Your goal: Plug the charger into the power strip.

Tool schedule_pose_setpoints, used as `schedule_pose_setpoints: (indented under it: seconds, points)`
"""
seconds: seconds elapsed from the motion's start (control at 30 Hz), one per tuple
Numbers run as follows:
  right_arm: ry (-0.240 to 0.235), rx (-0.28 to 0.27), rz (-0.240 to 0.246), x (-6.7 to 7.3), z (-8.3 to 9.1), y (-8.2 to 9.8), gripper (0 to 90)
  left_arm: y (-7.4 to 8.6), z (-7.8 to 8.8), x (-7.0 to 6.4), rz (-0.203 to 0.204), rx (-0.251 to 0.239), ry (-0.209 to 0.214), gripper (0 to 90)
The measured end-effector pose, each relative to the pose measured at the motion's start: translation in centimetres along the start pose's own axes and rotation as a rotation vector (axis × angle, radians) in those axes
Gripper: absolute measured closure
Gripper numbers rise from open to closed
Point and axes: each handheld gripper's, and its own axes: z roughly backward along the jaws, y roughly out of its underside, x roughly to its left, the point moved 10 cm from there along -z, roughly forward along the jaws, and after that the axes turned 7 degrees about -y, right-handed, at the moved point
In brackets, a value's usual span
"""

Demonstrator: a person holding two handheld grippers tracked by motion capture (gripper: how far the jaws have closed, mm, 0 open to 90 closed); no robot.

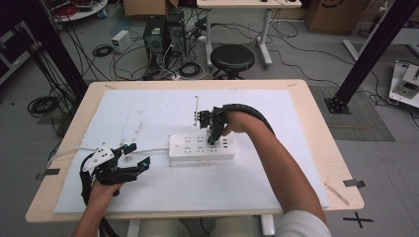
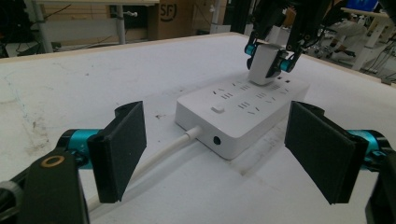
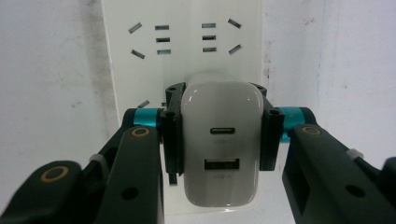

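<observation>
A white power strip (image 1: 200, 147) lies mid-table on a white mat, its cord running left. My right gripper (image 1: 214, 138) points down onto the strip (image 3: 184, 42), shut on a white USB charger (image 3: 221, 140) held between its pads. In the left gripper view the charger (image 2: 263, 64) stands on the strip (image 2: 243, 112) at its far end, apparently seated in a socket. My left gripper (image 1: 137, 156) hovers left of the strip near the cord (image 2: 154, 156), jaws wide apart with nothing between them.
The white mat (image 1: 148, 113) covers most of the wooden table (image 1: 316, 128). A thin metal rod (image 1: 196, 106) lies behind the strip. Beyond the table are a black stool (image 1: 232, 59), computer towers and tangled cables on the floor.
</observation>
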Motion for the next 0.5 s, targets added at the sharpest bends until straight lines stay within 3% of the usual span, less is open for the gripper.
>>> schedule_pose_setpoints:
  seconds: [0.3, 0.5]
  points:
    - [0.008, 0.033, 0.009, 0.11, -0.28, -0.26, 63.6, -0.03, -0.34, -0.31, -0.001, 0.003, 0.005, 20.8]
    - [-0.002, 0.006, -0.006, 0.00, -0.44, -0.17, 63.6, -0.02, -0.40, -0.47, 0.001, 0.000, 0.001, 20.8]
